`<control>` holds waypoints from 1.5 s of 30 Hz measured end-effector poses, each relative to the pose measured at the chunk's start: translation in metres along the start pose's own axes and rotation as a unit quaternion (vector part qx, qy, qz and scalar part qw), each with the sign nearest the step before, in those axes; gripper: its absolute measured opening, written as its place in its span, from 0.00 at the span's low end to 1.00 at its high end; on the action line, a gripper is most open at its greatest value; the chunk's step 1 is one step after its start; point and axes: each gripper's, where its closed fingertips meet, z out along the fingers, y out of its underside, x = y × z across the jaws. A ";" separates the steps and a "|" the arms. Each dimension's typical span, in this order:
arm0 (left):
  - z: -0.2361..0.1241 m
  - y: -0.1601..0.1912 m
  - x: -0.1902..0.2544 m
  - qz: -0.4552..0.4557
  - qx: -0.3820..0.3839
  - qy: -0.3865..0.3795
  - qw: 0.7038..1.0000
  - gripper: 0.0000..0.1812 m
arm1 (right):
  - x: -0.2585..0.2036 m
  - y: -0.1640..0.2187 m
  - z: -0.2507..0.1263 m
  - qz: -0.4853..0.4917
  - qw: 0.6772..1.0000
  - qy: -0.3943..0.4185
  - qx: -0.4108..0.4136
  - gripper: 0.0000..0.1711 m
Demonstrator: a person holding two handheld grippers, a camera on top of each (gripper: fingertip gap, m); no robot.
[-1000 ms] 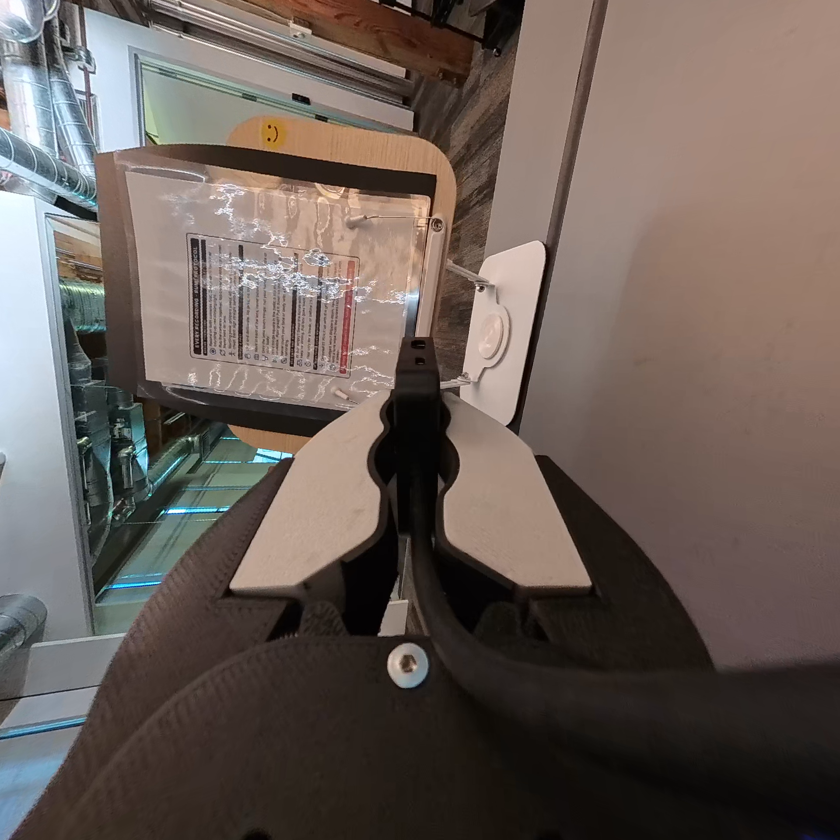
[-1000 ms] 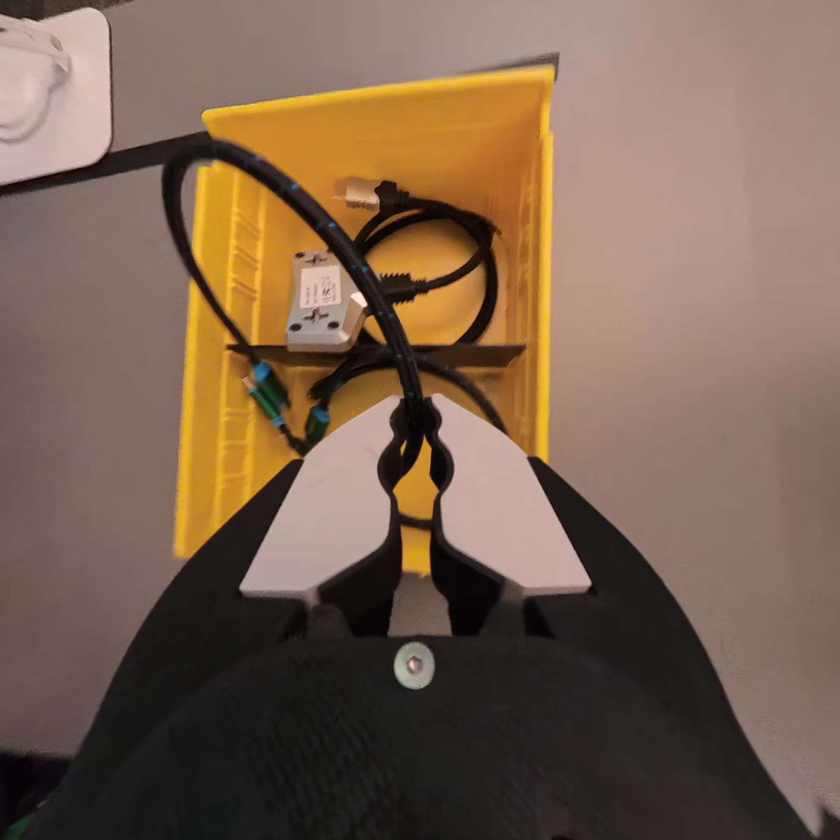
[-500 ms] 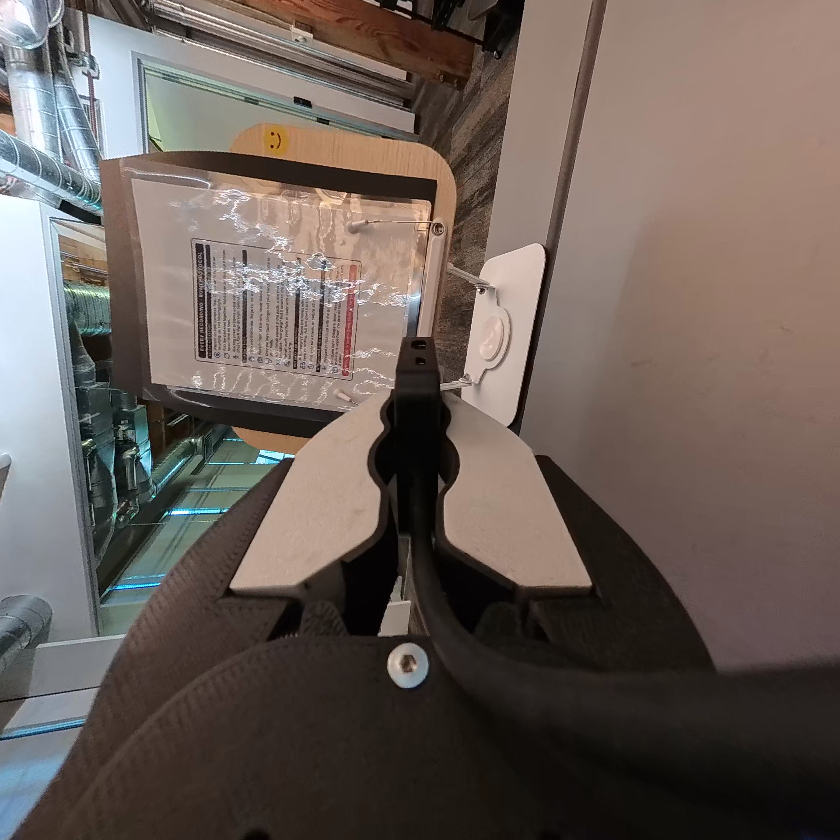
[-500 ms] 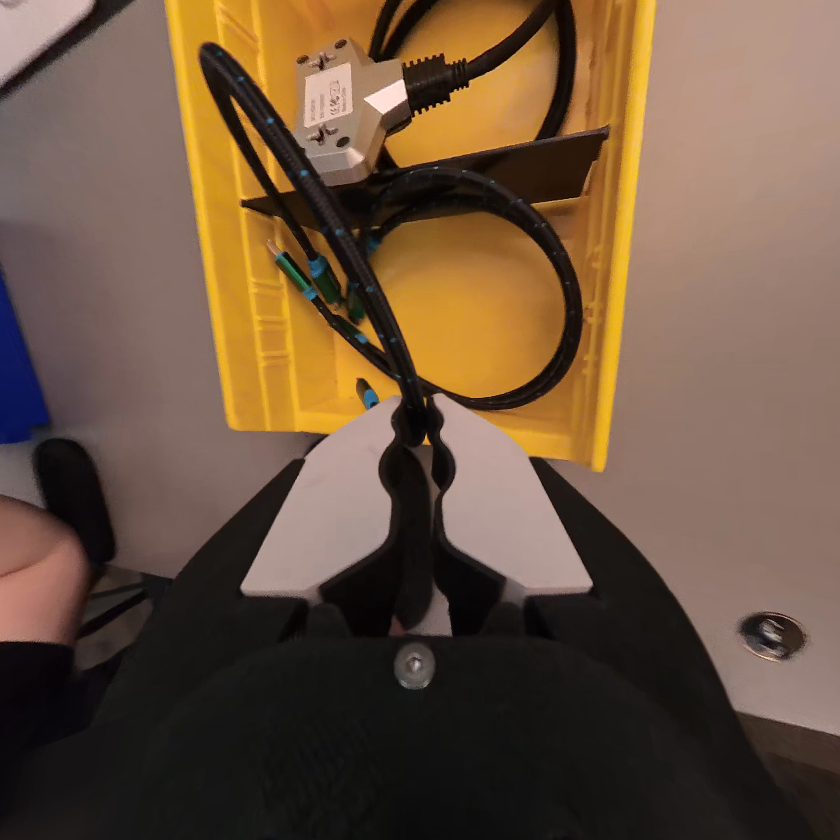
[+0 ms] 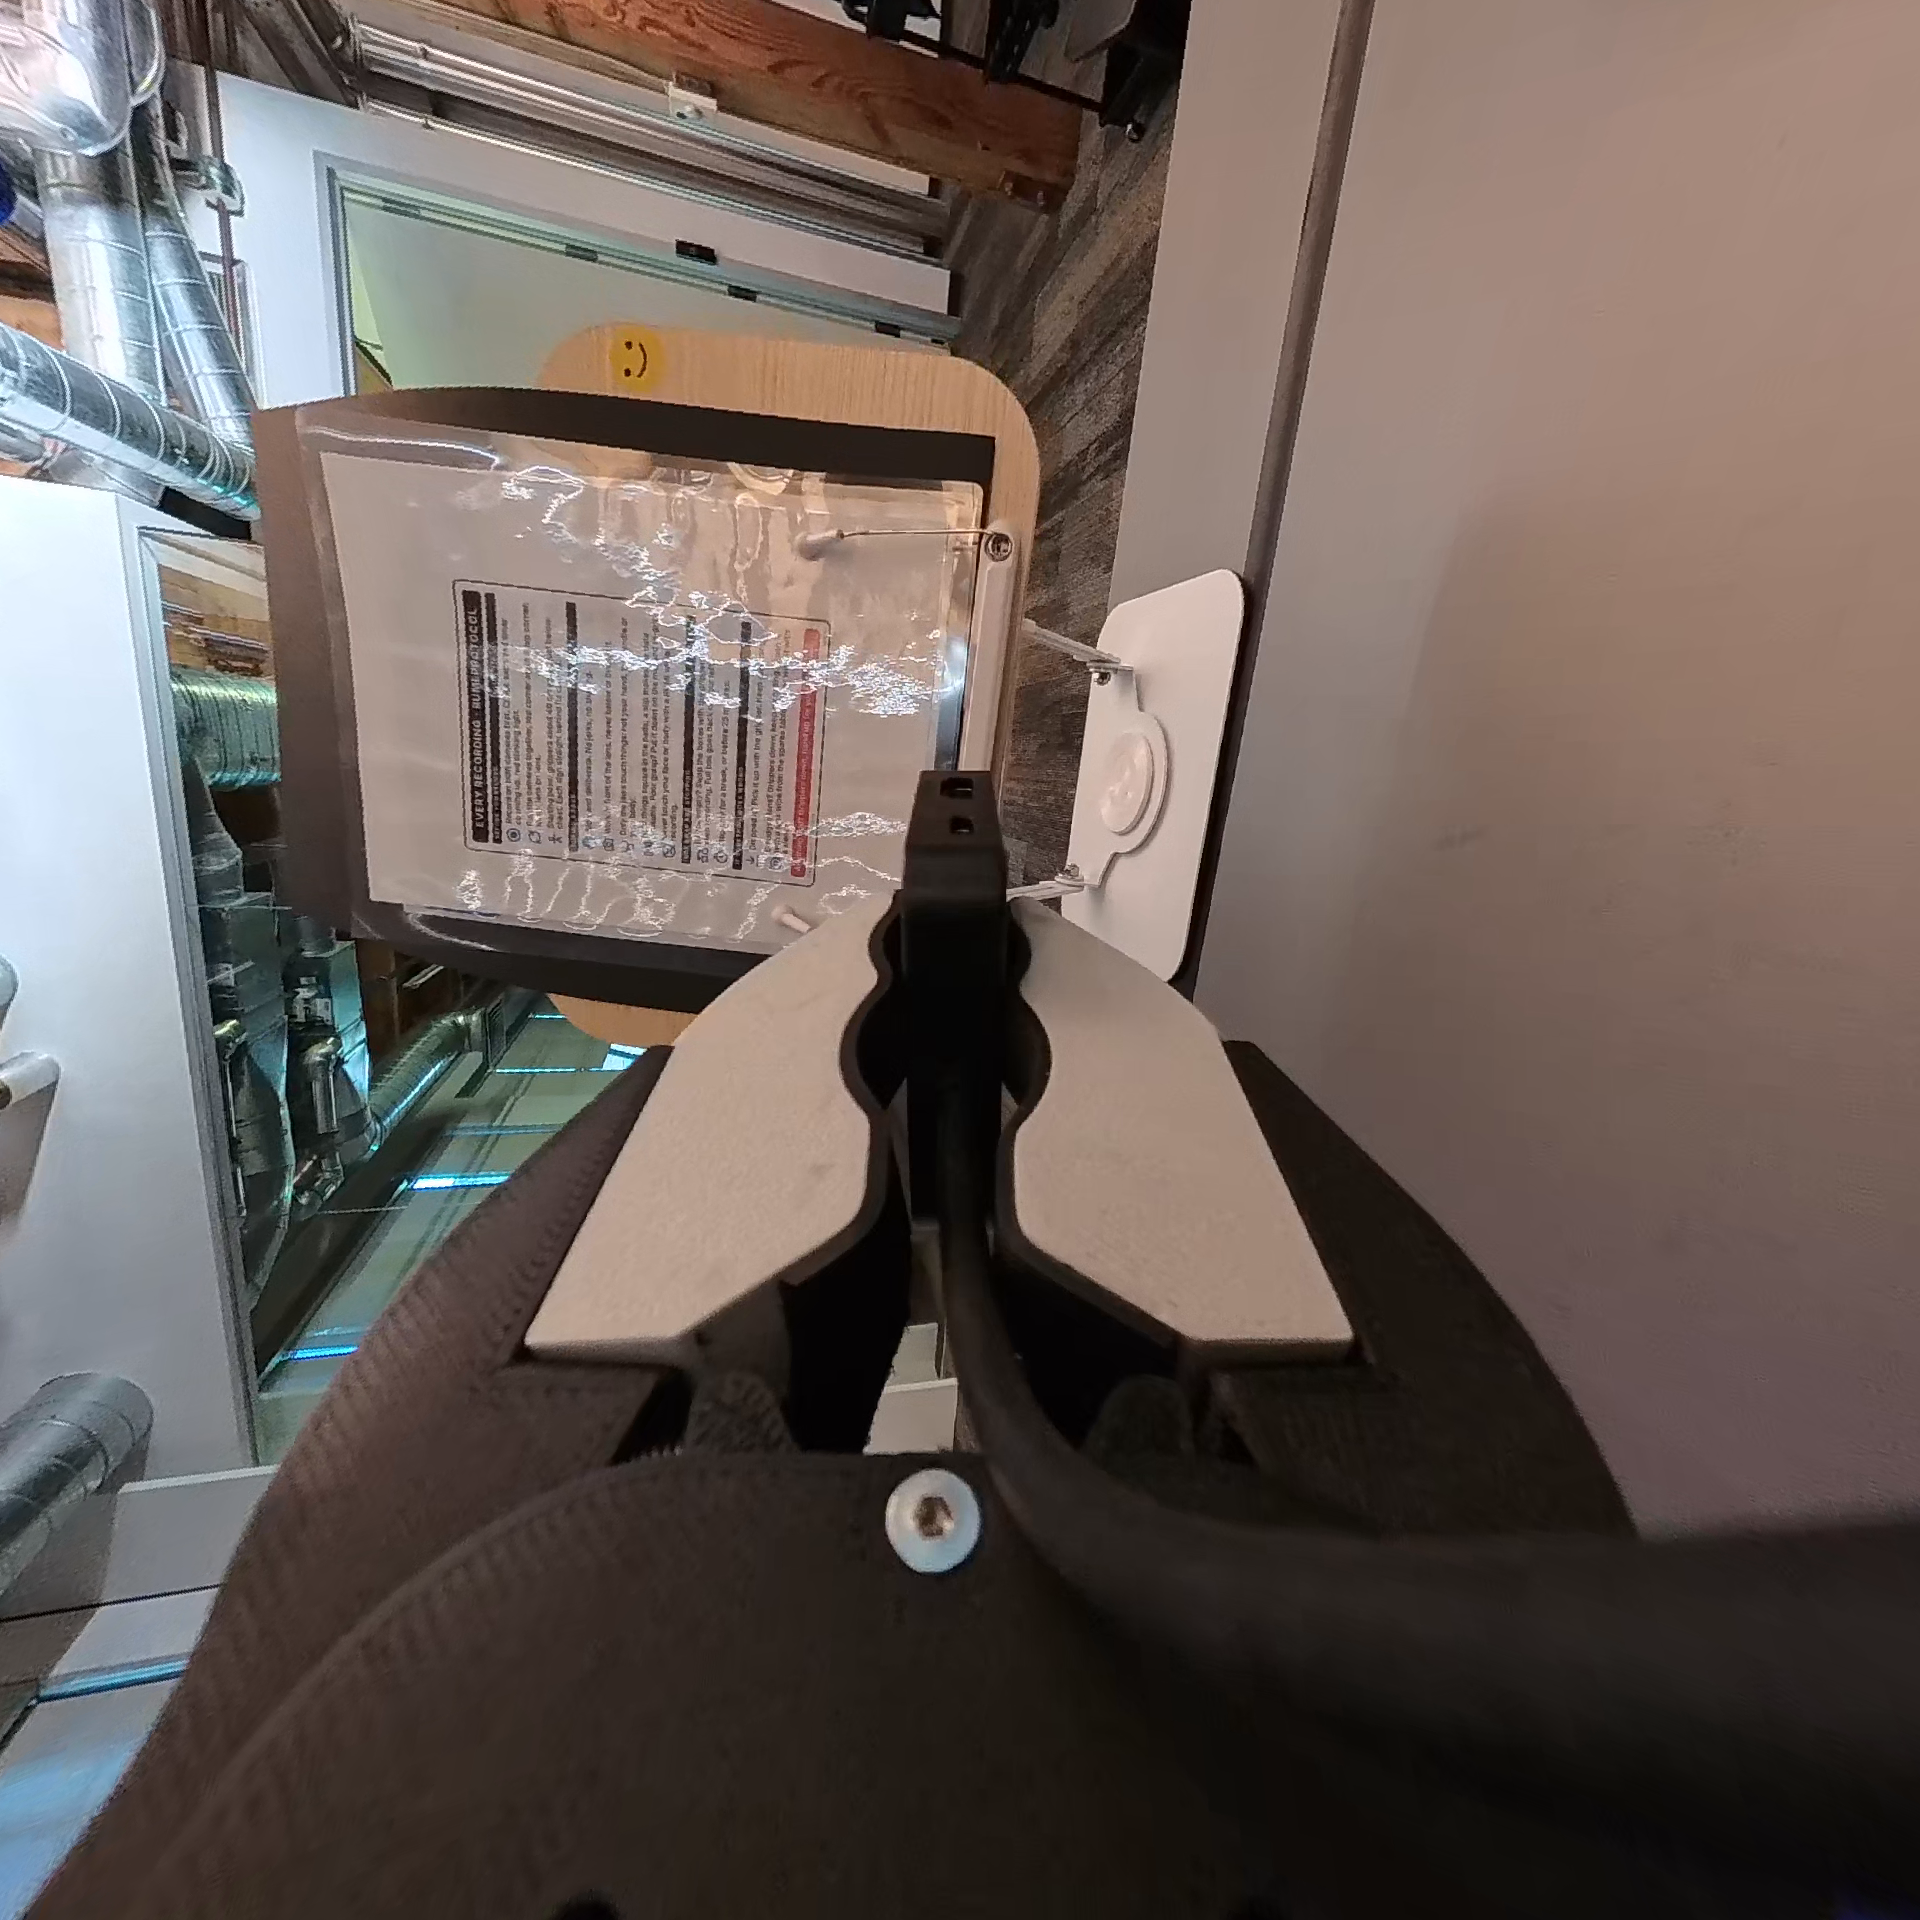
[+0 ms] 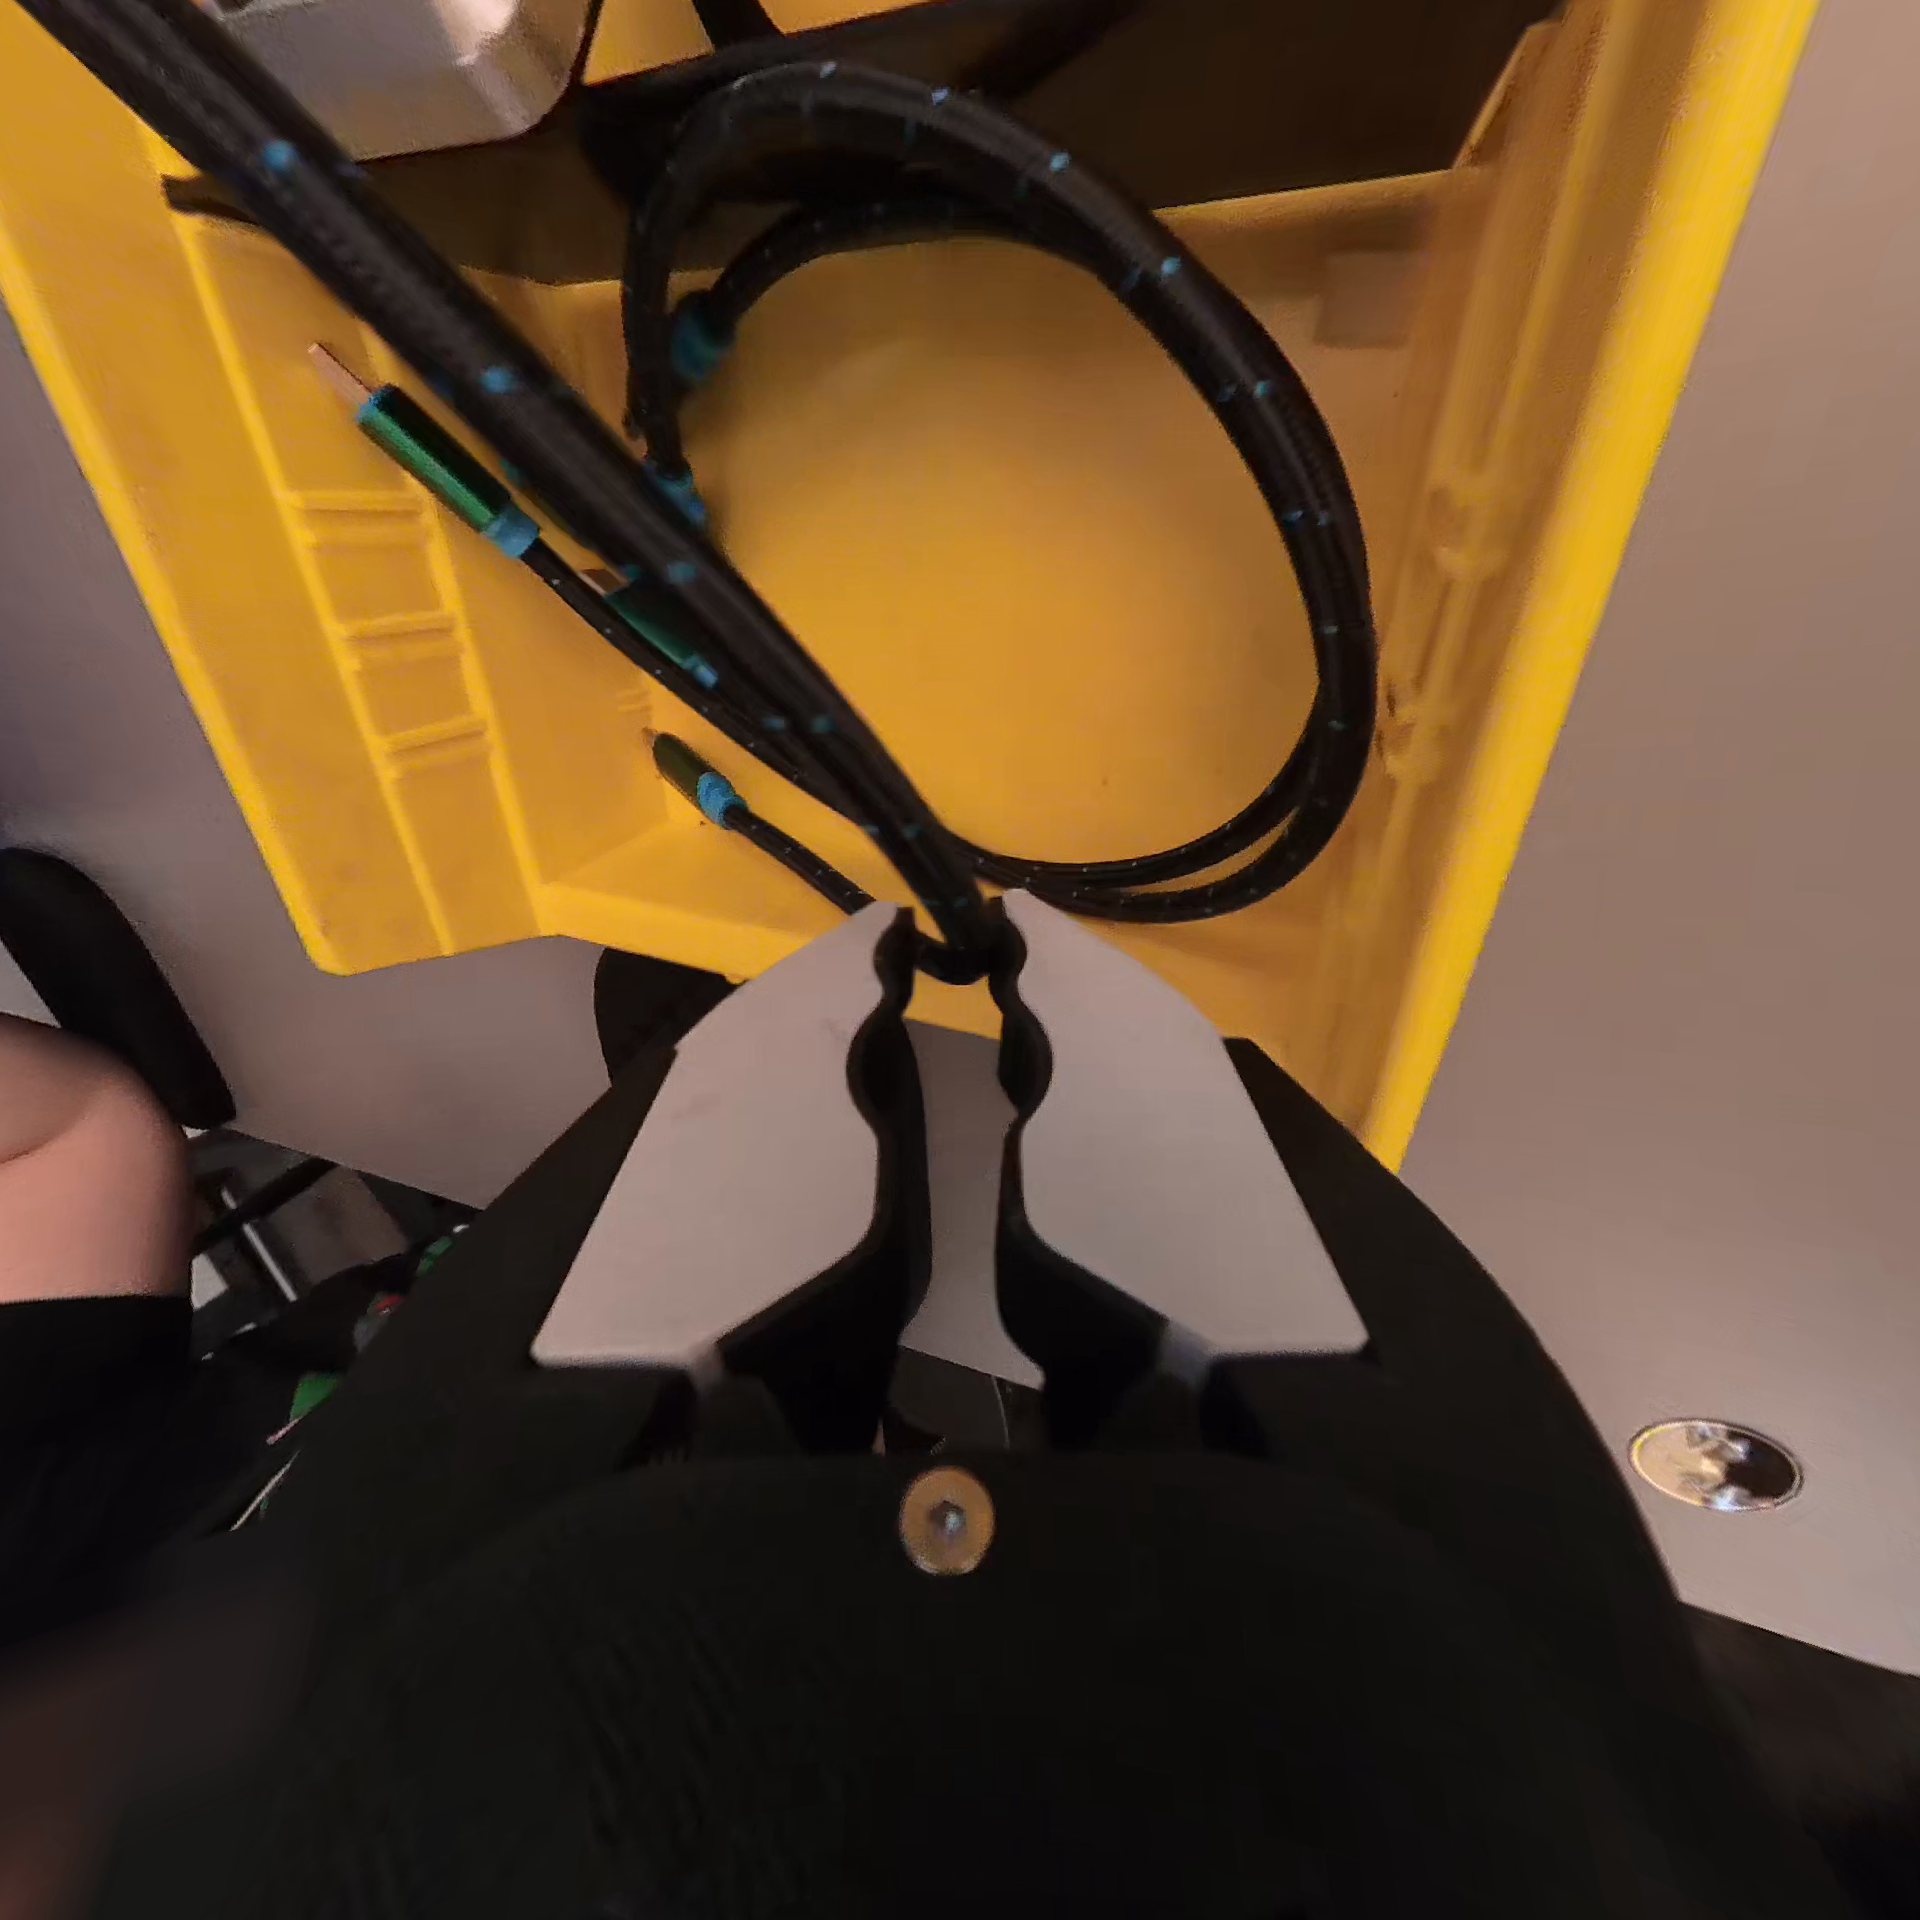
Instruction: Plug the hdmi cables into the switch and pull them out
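Inside the yellow bin (image 6: pixel 416 665), taken as the reference for the right wrist view, several black braided cables with blue flecks (image 6: pixel 1309 582) lie coiled in a loop across the near compartment floor. Green-sleeved plugs sit along the bin's left inner wall: one (image 6: pixel 436 457) nearest the dark divider (image 6: pixel 1299 145), a second (image 6: pixel 655 634) below it, a third (image 6: pixel 691 779) closest to the bin's near rim. Beyond the divider, at the top edge of the view, a corner of the grey metal switch (image 6: pixel 457 73) shows; whether anything is plugged into it cannot be determined. The right gripper (image 6: pixel 951 925) is positioned at the bin's near rim with its tips clenched on one braided cable strand (image 6: pixel 582 457), which runs diagonally up and left over the plugs toward the switch. The bin rests on a pale tabletop (image 6: pixel 1714 831); a shiny metal disc (image 6: pixel 1714 1465) is set in that surface to the right of the bin, well apart from it. A person's bare skin and dark sleeve (image 6: pixel 73 1247) appear off the bin's left side. The bin does not appear in the left wrist view. There, the left gripper (image 5: pixel 951 925) is clamped on a black connector (image 5: pixel 954 842) whose smooth black cable (image 5: pixel 997 1351) trails back between the fingers and off to the right. Ahead of it are a sheet in a clear holder (image 5: pixel 644 686) and a white plate (image 5: pixel 1153 769) fixed at the table edge.
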 end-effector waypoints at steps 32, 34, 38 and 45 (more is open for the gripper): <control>0.001 -0.007 0.007 0.009 0.009 0.014 1.000 0.07 | -0.035 -0.090 -0.033 -0.387 0.871 0.239 0.186 0.06; 0.000 -0.009 0.007 0.009 0.011 0.013 1.000 0.07 | -0.027 -0.089 -0.030 -0.363 0.884 0.236 0.178 0.07; 0.000 -0.010 0.007 0.009 0.012 0.011 1.000 0.07 | -0.011 -0.098 -0.016 -0.324 0.900 0.241 0.165 0.07; -0.002 -0.015 0.001 -0.006 0.033 -0.003 0.999 0.07 | -0.009 -0.098 -0.021 -0.298 0.912 0.226 0.169 0.15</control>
